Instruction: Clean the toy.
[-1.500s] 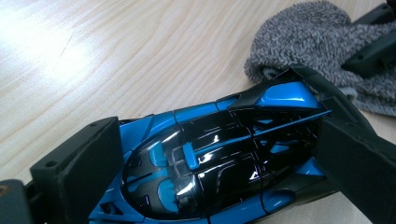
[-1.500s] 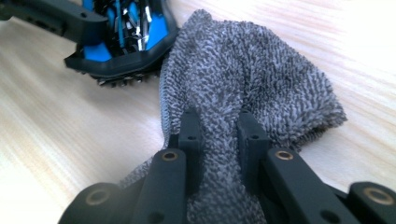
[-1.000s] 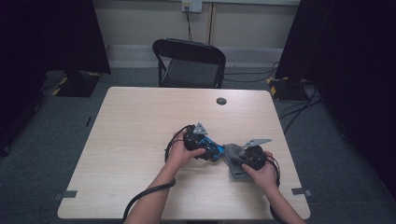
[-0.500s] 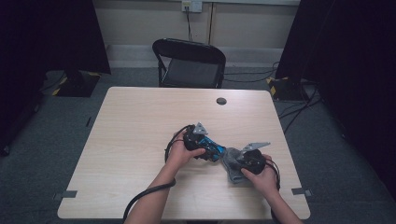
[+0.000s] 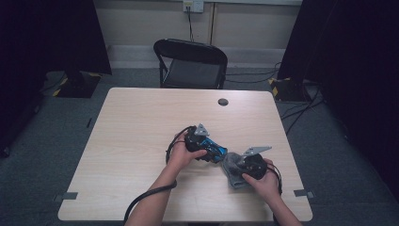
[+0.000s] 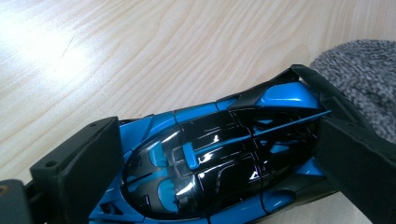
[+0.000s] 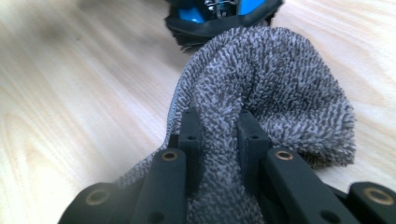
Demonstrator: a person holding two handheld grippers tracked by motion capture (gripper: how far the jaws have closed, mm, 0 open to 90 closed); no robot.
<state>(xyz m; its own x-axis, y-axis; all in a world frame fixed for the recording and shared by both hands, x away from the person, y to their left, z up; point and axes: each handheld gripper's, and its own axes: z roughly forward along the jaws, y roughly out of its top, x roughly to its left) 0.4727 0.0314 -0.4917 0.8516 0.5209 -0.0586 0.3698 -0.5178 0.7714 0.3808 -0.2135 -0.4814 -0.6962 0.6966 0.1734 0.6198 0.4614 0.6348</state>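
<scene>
A blue and black toy car (image 6: 210, 158) lies across the jaws of my left gripper (image 6: 215, 163), which is shut on its sides. From above, that gripper (image 5: 207, 149) holds the car (image 5: 215, 151) low over the table's middle right. My right gripper (image 7: 218, 128) is shut on a fold of a grey terry cloth (image 7: 275, 88). The cloth bunches against the car's end (image 7: 219, 16). In the high view the cloth (image 5: 231, 170) sits between the two hands, with the right gripper (image 5: 241, 168) over it.
The light wooden table (image 5: 136, 141) has a round cable hole (image 5: 223, 101) near its far edge. A black folding chair (image 5: 190, 63) stands behind the table. Dark curtains flank both sides, and cables trail on the floor at the right.
The right hand with the cloth has shifted slightly along the car's end. The left hand and the car have stayed put.
</scene>
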